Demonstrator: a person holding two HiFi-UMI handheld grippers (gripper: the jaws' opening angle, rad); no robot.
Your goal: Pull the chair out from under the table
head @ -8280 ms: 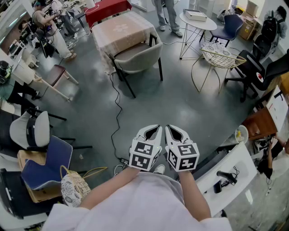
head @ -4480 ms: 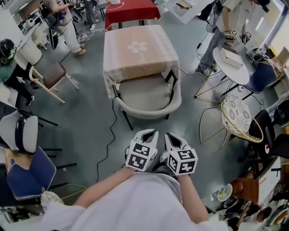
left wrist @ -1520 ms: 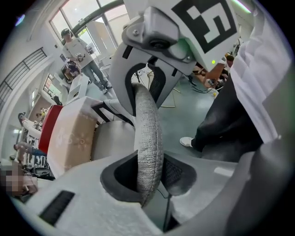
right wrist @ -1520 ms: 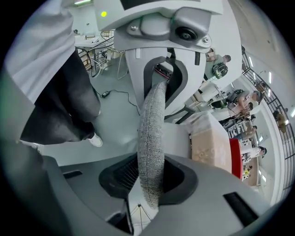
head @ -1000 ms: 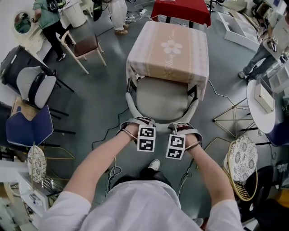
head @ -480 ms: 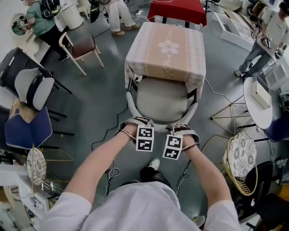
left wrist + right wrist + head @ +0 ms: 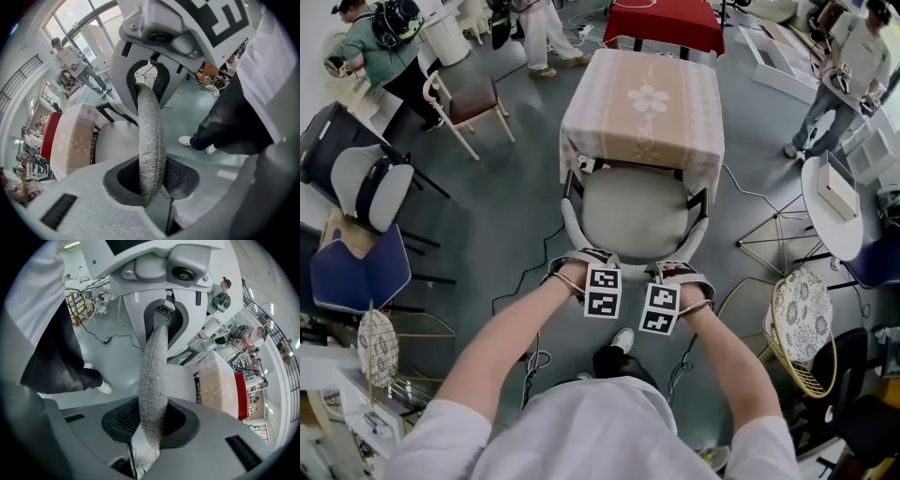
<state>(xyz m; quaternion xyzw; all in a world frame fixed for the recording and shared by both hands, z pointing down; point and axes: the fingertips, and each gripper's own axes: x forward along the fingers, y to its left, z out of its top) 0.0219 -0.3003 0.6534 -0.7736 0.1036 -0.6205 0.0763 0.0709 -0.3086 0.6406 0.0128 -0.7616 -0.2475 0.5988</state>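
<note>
Head view looks down on the chair (image 7: 636, 214), which stands at the near edge of the cloth-covered surface (image 7: 609, 112). The front of its seat is tucked under the cloth's hem, and the rest of the seat and the curved back are clear of it, toward the person. Left tool (image 7: 581, 262) and right tool (image 7: 677, 272) sit side by side on the back rim (image 7: 630, 260), left and right of its middle. Left gripper view shows the grey fabric rim running between that tool's jaws, with both pads pressed against it. Right gripper view shows the same: jaws clamped on the rim. A shoe (image 7: 622, 339) shows on the floor just behind the chair. A wicker chair (image 7: 797, 333) stands well off to the right.
</note>
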